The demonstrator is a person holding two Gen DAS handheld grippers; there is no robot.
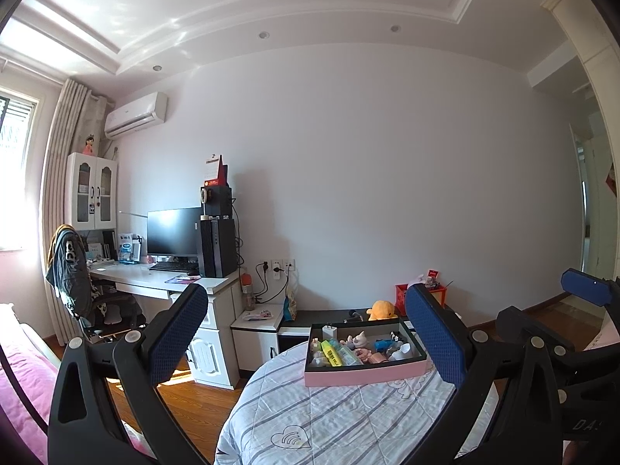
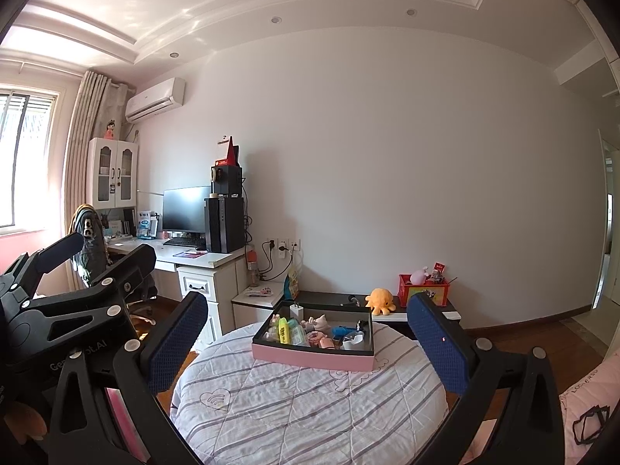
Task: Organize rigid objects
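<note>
A pink box [image 1: 364,376] with a dark lining sits on a round surface under a striped quilt [image 1: 329,418]. It holds several small items: a white charger, a yellow highlighter [image 1: 330,352], small figurines and a blue object. It also shows in the right wrist view [image 2: 310,356]. My left gripper [image 1: 306,333] is open and empty, held well back from the box. My right gripper [image 2: 306,333] is open and empty, also short of the box. The right gripper also shows at the right edge of the left wrist view [image 1: 585,290], and the left gripper at the left of the right wrist view [image 2: 100,252].
An orange plush octopus [image 2: 380,300] and a red box of toys [image 2: 424,288] sit on a low dark bench by the wall. A white desk [image 2: 201,259] with monitor, computer tower and chair stands at the left. Wooden floor surrounds the quilted surface.
</note>
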